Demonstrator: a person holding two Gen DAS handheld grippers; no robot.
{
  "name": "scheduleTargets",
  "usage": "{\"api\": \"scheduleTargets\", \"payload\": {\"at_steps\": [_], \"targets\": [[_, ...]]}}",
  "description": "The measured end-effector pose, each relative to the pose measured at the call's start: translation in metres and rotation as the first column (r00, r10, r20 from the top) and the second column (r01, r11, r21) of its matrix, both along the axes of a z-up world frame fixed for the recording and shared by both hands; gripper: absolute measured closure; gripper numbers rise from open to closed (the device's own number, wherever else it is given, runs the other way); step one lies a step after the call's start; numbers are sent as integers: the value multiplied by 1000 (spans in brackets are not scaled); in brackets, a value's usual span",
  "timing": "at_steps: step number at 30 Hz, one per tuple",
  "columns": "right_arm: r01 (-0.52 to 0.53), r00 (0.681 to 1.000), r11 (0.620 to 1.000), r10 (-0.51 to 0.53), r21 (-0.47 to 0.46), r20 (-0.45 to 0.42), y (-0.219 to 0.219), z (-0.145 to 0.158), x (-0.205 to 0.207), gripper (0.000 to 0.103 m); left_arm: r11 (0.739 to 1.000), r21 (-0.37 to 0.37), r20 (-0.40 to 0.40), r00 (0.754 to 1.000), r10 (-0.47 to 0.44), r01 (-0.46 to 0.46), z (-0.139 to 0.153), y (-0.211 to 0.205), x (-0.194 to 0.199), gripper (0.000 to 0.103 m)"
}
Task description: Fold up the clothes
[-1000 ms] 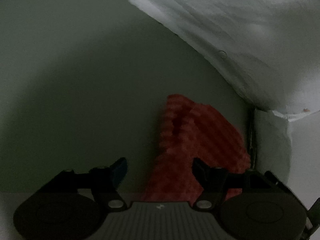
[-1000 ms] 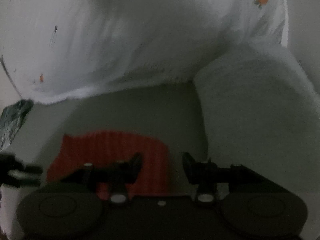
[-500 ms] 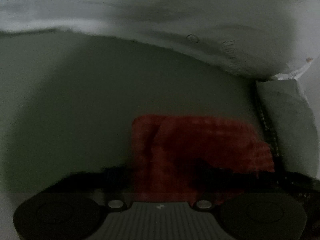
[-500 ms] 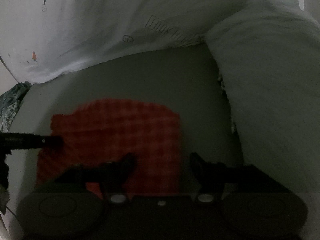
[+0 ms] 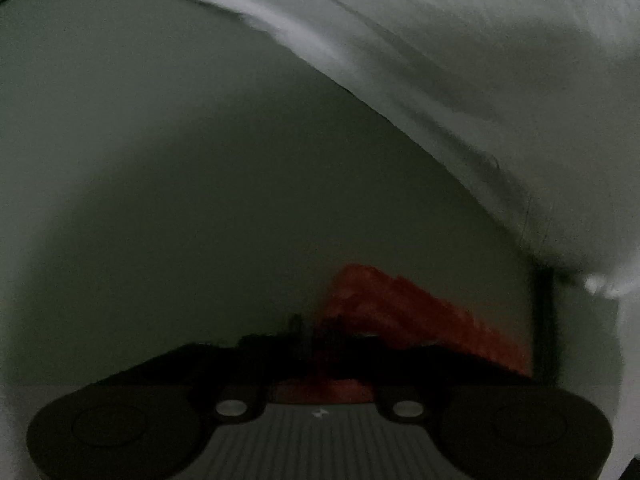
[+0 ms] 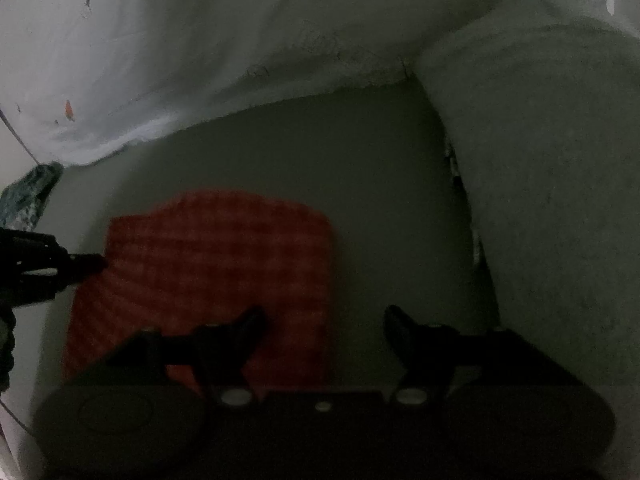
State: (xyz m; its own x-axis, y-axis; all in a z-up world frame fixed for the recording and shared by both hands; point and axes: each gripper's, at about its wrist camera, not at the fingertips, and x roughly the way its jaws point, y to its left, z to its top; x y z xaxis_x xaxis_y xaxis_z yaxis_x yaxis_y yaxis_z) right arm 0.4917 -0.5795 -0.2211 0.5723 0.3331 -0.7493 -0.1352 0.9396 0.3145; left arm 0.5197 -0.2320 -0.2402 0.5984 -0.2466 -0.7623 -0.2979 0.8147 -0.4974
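dimly, red checked cloth [image 6: 208, 276] lies flat, folded square.

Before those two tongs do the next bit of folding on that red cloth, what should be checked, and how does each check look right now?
1. Red cloth lies flat on the table: ok.
2. Left tongs at the cloth's left edge, opening: ok; whether they pinch it: cannot tell, too dark.
3. Right tongs opening, nothing pinched: ok.
4. Cloth's right edge sits between the right tongs' fingers: ok.
5. White garment clear of the red cloth: ok.
6. Grey fabric on the right clear of the red cloth: ok.
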Motion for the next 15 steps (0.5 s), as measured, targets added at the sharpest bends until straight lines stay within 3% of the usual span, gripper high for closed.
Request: {"api": "scheduleTargets", "payload": {"at_steps": [3,5,9,10,15], "targets": [[-18,1000,1000,17,21,21,2,0,-1,34,998,-32,45,998,-54,56,3,6,-14,47],[-36,999,999,36,15,22,6,-3,0,34,992,5,37,992,-123,122,3,-4,-15,34],[-61,998,998,61,12,16,16,-6,6,29,974,70,7,976,-216,215,-4,-23,-12,34],[-66,998,998,66,18,16,17,-6,8,29,969,77,3,971,-238,237,-6,-27,-11,28],[-83,997,996,83,37,4,22,-5,10,27,963,91,20,967,-255,252,-5,-35,-8,25]]}}
